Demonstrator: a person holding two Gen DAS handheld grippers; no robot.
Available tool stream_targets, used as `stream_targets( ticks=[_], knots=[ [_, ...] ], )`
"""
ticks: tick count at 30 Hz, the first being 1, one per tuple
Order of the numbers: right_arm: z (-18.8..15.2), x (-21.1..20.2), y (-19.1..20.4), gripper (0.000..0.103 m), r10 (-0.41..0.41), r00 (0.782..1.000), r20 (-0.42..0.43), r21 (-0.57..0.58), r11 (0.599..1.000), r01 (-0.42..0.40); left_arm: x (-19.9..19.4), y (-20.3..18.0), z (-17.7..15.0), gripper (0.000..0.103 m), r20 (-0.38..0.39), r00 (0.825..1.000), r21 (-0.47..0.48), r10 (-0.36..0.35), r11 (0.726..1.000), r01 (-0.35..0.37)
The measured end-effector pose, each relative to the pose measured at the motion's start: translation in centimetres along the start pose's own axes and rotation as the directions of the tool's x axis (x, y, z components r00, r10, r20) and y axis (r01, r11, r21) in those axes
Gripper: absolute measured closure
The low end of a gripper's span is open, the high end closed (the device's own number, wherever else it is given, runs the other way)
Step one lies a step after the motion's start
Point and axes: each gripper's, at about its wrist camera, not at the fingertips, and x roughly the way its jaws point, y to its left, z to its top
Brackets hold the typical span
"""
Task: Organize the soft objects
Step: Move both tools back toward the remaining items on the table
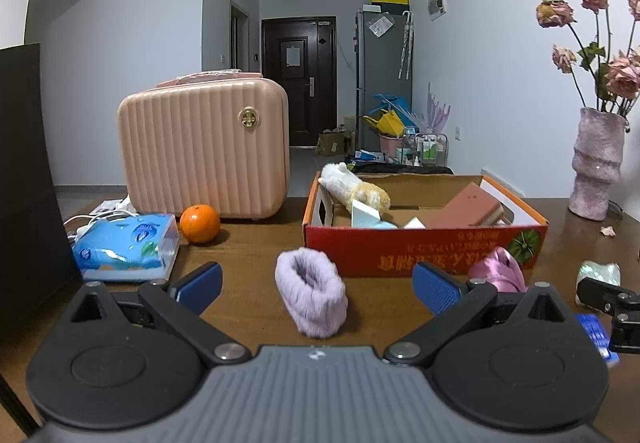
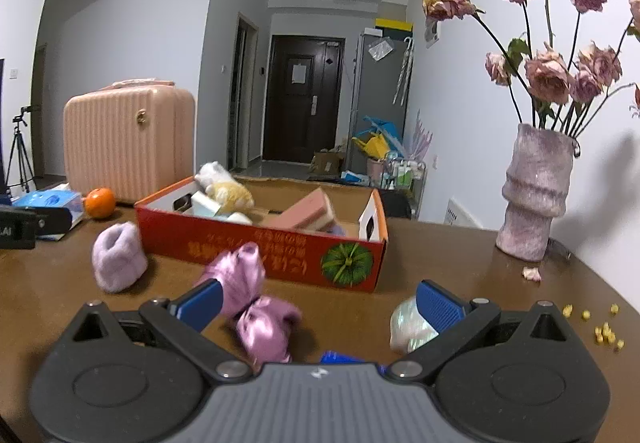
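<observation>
left tool (image 1: pixel 316 289) spread low, right tool (image 2: pixel 320 303) spread

Your red box (image 1: pixel 424 243) carries yellow print on its front, upside down and illegible. "LAI" shows on the black device (image 2: pixel 16 231) at left; nothing else reads.

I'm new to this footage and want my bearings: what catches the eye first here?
The red cardboard box at mid-table, holding a plush toy and sponges. In front of it lie a fuzzy lilac sock and shiny pink fabric, framed by both open grippers. A pink ribbed case stands behind on the left, a vase of dried roses on the right.
</observation>
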Motion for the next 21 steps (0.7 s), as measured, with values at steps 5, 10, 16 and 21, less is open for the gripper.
stream_targets(
  ticks=[5,10,16,21],
  knots=[
    [-1.3,-1.9,-0.2,0.0,0.002,1.0,-0.013,0.003,1.0,-0.002,-1.9,-0.1,-1.3,0.0,-0.004,1.0,0.018,-0.019,1.0,0.019],
    [-2.0,-3.1,-0.5,0.0,0.014,1.0,-0.017,0.011,1.0,-0.014,-3.6,0.0,-2.1,0.0,-0.002,0.999,0.019,-0.034,0.999,0.034],
    [-2.3,-2.8,-0.5,0.0,0.011,0.999,-0.038,0.012,1.0,-0.01,-4.3,0.1,-2.9,0.0,-0.013,0.999,0.018,-0.044,0.999,0.044],
    [-2.6,-1.9,-0.5,0.0,-0.002,0.998,-0.07,0.012,1.0,0.003,-3.9,0.4,-2.9,0.0,-0.032,0.998,0.007,-0.053,0.999,0.053]
  ],
)
